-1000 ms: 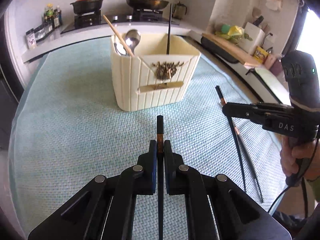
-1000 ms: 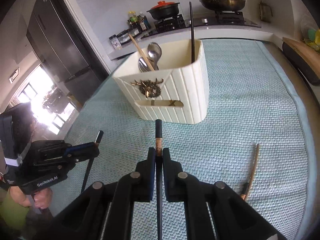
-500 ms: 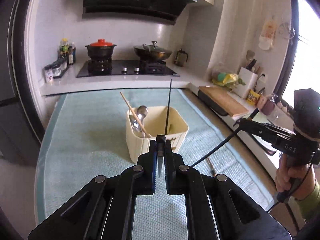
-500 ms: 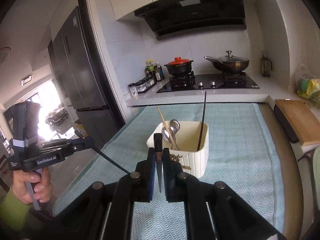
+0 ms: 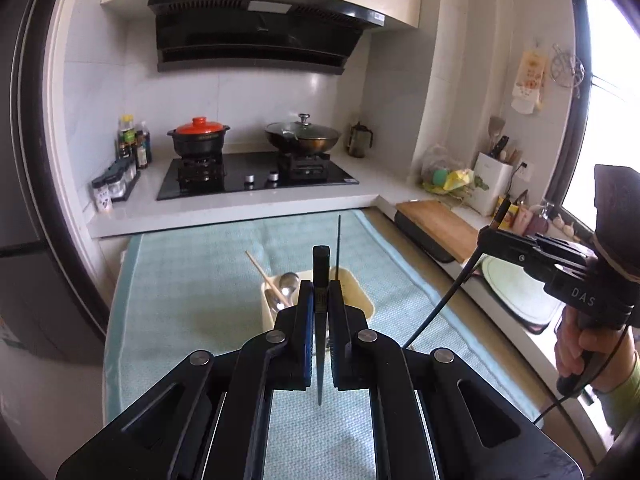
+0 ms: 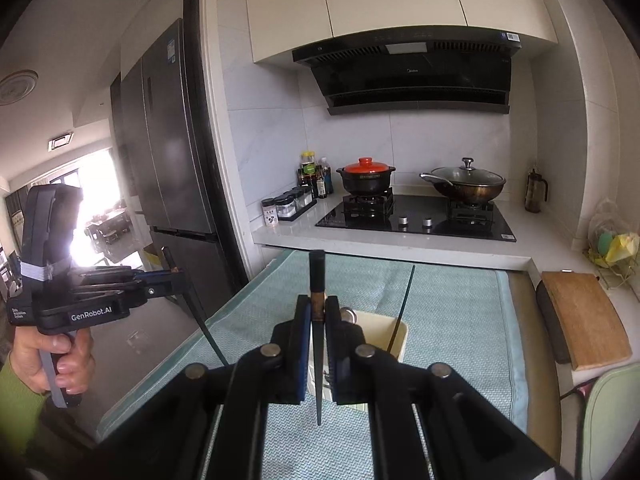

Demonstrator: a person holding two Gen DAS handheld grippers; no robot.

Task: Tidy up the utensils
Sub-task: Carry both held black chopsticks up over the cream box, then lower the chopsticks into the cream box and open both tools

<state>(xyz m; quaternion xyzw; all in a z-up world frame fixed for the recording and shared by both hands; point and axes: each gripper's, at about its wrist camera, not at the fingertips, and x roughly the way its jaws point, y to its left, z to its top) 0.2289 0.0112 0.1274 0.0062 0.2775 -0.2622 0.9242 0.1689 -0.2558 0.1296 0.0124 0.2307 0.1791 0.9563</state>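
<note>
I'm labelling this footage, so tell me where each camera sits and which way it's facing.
Left wrist: sits on the left hand-held gripper, looking down over the utensil holder toward the stove; its jaws pinch a dark chopstick; the right hand-held gripper and hand show at right.
Right wrist: sits on the right hand-held gripper, facing the same way, pinching its own chopstick; the left hand-held gripper shows at left.
Shared: holder, teal mat, red-lidded pot.

Open air surrounds the cream holder (image 5: 362, 298); upright black chopstick (image 5: 339, 246) at twelve o'clock, wooden chopstick (image 5: 262, 270) at ten, block straight drops.
</note>
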